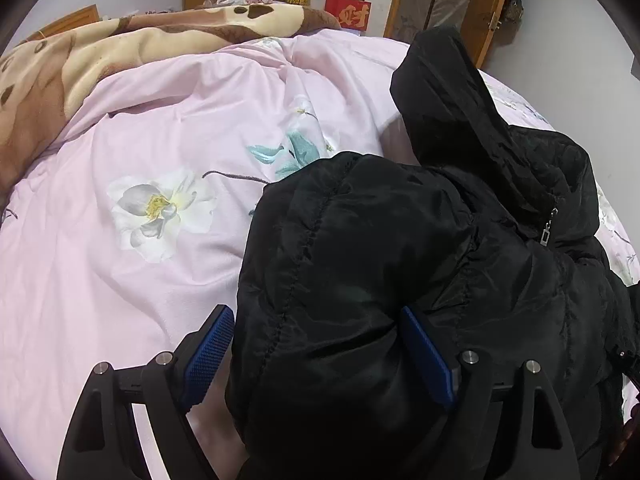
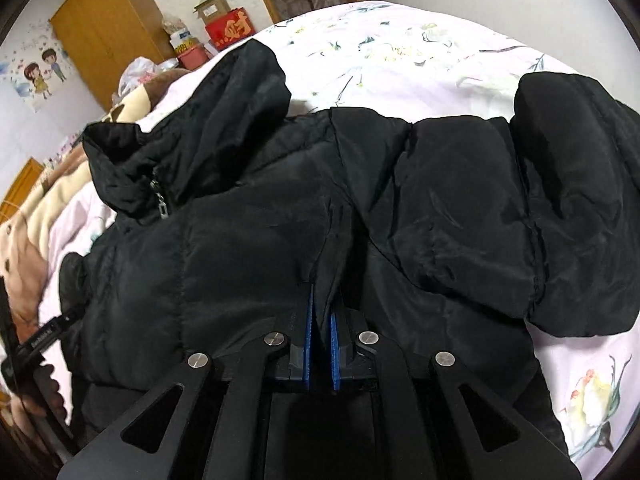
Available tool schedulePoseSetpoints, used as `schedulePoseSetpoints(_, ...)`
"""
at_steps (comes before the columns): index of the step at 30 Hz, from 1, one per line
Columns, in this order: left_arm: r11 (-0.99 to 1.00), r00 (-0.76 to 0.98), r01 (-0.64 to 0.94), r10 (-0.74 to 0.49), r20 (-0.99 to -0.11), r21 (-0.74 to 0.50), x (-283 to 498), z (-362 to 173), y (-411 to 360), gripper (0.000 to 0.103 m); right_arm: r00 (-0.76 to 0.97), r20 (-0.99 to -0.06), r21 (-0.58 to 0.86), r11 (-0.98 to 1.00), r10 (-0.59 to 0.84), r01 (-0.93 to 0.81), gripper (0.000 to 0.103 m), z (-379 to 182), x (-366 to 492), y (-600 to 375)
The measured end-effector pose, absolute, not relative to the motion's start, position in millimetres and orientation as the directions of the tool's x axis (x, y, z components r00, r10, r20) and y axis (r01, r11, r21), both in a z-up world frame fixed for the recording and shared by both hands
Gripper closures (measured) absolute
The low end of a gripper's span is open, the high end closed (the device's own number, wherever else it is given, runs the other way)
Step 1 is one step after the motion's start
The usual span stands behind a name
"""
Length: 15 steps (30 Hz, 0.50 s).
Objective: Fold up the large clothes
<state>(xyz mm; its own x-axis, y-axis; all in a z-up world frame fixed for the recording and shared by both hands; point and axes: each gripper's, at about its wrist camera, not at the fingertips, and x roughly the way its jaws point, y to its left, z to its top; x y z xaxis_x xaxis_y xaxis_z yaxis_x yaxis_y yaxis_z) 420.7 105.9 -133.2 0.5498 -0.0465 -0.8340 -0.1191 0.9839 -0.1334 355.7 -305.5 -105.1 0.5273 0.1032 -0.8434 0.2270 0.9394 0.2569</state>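
A black puffer jacket [image 1: 400,264] with a hood [image 1: 452,100] and a silver zipper pull [image 1: 548,228] lies on a pink floral quilt [image 1: 140,208]. My left gripper [image 1: 316,344] is open, its blue pads straddling a puffy fold at the jacket's left side. In the right wrist view the jacket [image 2: 280,216] spreads across the bed, one sleeve [image 2: 572,208] folded at the right. My right gripper [image 2: 322,312] is shut on a ridge of the jacket's fabric at its near edge.
A brown and cream blanket [image 1: 120,52] lies bunched at the bed's far left. Behind the bed stand a wooden wardrobe [image 2: 104,28], a red box [image 2: 230,28], cardboard boxes and plastic bags. The other hand-held gripper shows at the left edge [image 2: 44,336].
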Motion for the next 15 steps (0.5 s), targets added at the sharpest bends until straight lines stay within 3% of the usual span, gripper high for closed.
schedulePoseSetpoints(6,0.986,0.546,-0.125,-0.026,-0.837,-0.112,416,-126,104,0.017,0.532,-0.847,0.158,0.963,0.018,0.219,0.081,-101,351,-299)
schedulePoseSetpoints(11,0.985,0.608,-0.114,-0.037,-0.793,-0.133,395,-94,97,0.017,0.628,-0.778,0.218,0.94,0.004,0.263,0.076,-72,319,-326)
schedulePoseSetpoints(13,0.985,0.647,-0.089,-0.057,-0.761,-0.15,384,-78,89,0.017,0.665,-0.747,0.241,0.929,-0.006,0.28,0.055,-60,302,-343)
schedulePoseSetpoints(15,0.979,0.666,-0.056,-0.109,-0.738,-0.195,373,-64,78,0.017,0.687,-0.726,0.256,0.913,-0.036,0.318,0.047,-48,283,-369)
